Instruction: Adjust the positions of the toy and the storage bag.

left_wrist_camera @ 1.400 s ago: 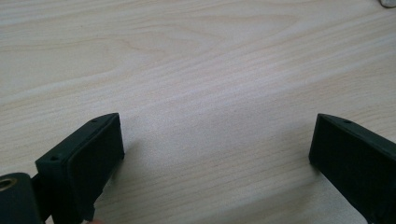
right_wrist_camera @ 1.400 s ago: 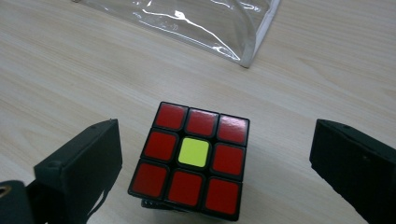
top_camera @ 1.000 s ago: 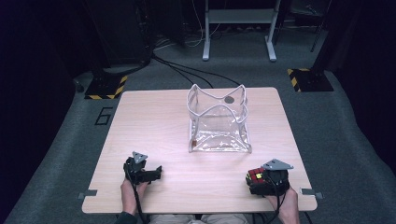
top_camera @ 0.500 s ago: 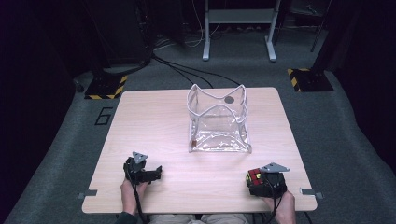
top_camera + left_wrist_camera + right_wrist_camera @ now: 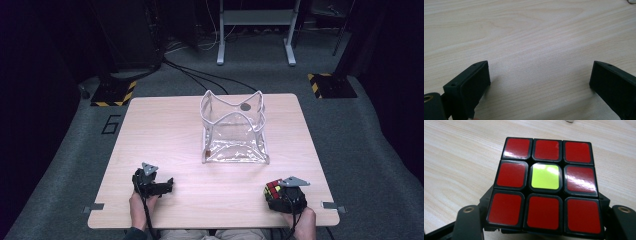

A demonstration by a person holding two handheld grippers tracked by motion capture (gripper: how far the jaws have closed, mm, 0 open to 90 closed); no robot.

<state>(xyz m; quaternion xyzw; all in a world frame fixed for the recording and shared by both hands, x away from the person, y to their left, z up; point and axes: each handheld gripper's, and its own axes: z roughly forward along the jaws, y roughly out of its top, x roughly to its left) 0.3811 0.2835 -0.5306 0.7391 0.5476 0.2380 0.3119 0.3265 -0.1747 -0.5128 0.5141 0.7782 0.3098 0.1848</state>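
While the right gripper [image 5: 280, 194], at the lower right of the high view, has its fingers [image 5: 469, 220] just closing around the puzzle cube [image 5: 546, 185], the left gripper [image 5: 159, 186] rests released on the surface [image 5: 165, 130], so the next move is likely lifting the cube toward the clear bag [image 5: 234, 130].

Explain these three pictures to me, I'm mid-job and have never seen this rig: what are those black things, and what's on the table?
No robot here: a person holds a two-jaw tool in each hand. The high view looks down on the wooden table; each gripper view comes from a camera riding on that tool. The left gripper rests near the table's front edge, jaws wide apart over bare wood, holding nothing. The right gripper has a puzzle cube between its jaws, which have just been closing; the cube's face is red with a yellow-green centre. Whether the pads already press on it I cannot tell. An open clear plastic bag stands mid-table.
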